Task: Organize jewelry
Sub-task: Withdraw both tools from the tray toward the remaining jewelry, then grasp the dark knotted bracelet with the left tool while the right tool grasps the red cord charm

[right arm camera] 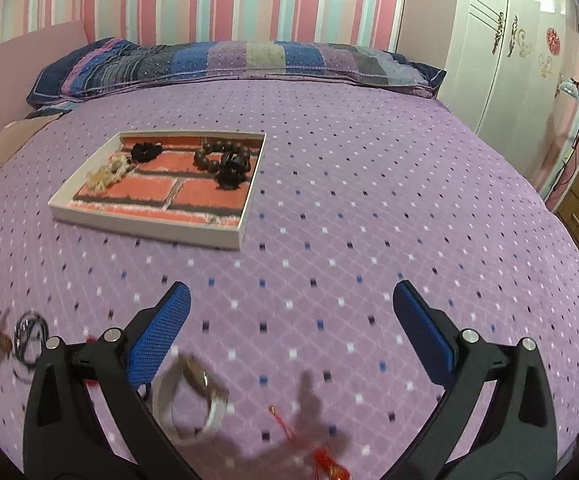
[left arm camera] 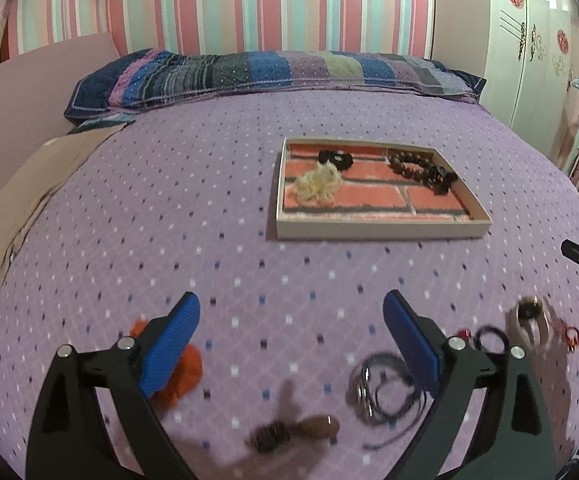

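Here, both claws hang over a purple dotted bed (left arm camera: 249, 200) with their blue pads spread wide. The left claw (left arm camera: 291, 312) holds nothing; the right claw (right arm camera: 291, 300) is likewise spread wide and empty.

A shallow white tray (left arm camera: 381, 228) with a brick-pattern lining sits on the bed, well ahead of both claws. In it lie a cream fabric flower (left arm camera: 316, 186), a black scrunchie (left arm camera: 335, 159), a brown bead bracelet (left arm camera: 413, 166) and a black hair clip (right arm camera: 231, 172) touching the bracelet.

The rest of the jewelry lies loose on the bed near the claws: an orange fabric piece (left arm camera: 187, 368) partly behind the left claw's left finger, a brown wooden pendant (left arm camera: 293, 432), a coiled dark cord necklace (left arm camera: 381, 392), a small black ring (left arm camera: 489, 338), a white-strapped watch (right arm camera: 193, 396) and a red tassel charm (right arm camera: 325, 456). These near items are blurred.

A patchwork pillow (left arm camera: 273, 72) lies at the head of the bed.
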